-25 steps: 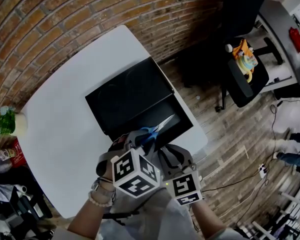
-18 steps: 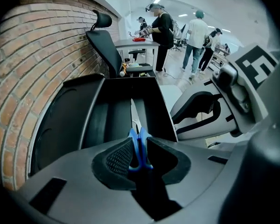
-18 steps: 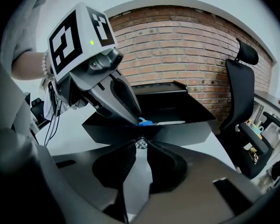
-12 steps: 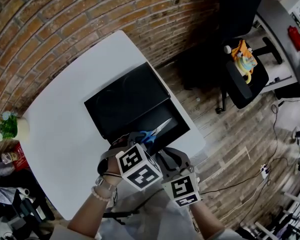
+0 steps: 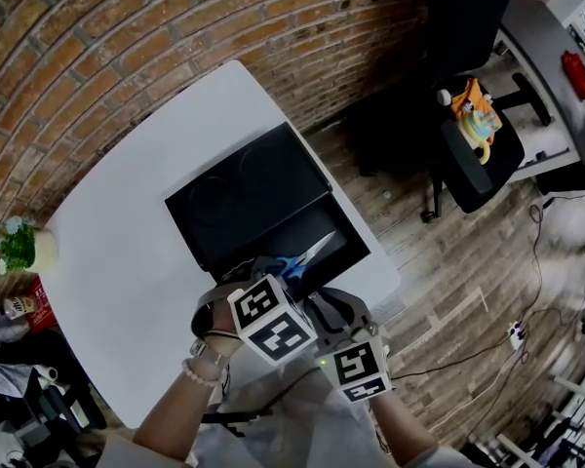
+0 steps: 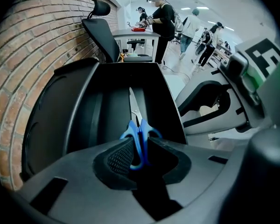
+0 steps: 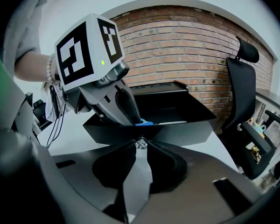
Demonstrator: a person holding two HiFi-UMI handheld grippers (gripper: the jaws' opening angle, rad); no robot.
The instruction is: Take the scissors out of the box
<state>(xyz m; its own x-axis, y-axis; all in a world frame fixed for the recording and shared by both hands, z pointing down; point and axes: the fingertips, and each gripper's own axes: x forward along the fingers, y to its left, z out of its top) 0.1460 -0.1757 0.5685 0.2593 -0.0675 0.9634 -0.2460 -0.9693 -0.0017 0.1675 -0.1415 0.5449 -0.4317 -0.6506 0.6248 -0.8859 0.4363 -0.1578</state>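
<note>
A black box lies open on the white table. Scissors with blue handles rest in its near tray, blades pointing away to the right. In the left gripper view my left gripper is shut on the blue handles, and the scissors stretch ahead over the box floor. My right gripper sits at the box's front wall, its jaws closed on a small clear knob. Both marker cubes crowd the tray's near edge in the head view.
A small plant in a white pot and a red can stand at the table's left edge. The table edge runs just right of the box, with wooden floor below. An office chair stands beyond. People stand far off.
The left gripper's cube has shifted and turned slightly. The scissors and box stay where they were, and the right gripper has barely moved.
</note>
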